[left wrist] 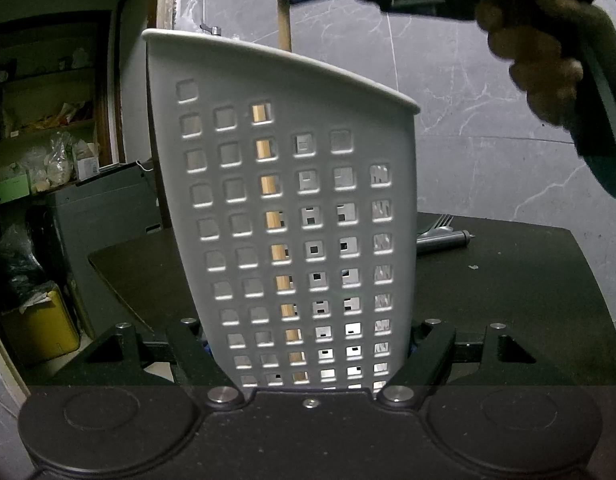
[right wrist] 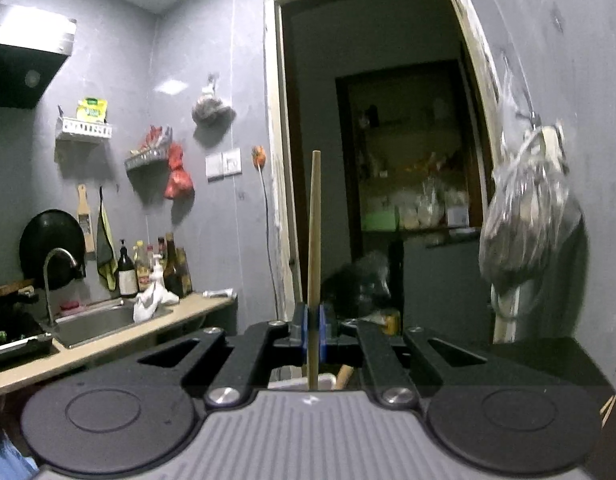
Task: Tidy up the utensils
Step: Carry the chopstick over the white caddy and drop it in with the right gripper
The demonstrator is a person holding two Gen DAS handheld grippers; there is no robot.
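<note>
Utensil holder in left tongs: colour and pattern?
Holder: light grey plastic with a grid of square holes. Left wrist view shows it best.

I see a dark table [left wrist: 508, 280] stretching ahead of my left fingers. The white perforated holder [left wrist: 291, 208] rises from it between them. Beyond the holder, past my right-side finger, a fork [left wrist: 440, 222] and a dark cylindrical handle [left wrist: 444, 240] lie on the tabletop, close together.

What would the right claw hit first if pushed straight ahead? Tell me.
Probably nothing close: the right claw, shut on a thin wooden stick, faces the dark open doorway; depth unclear.
</note>
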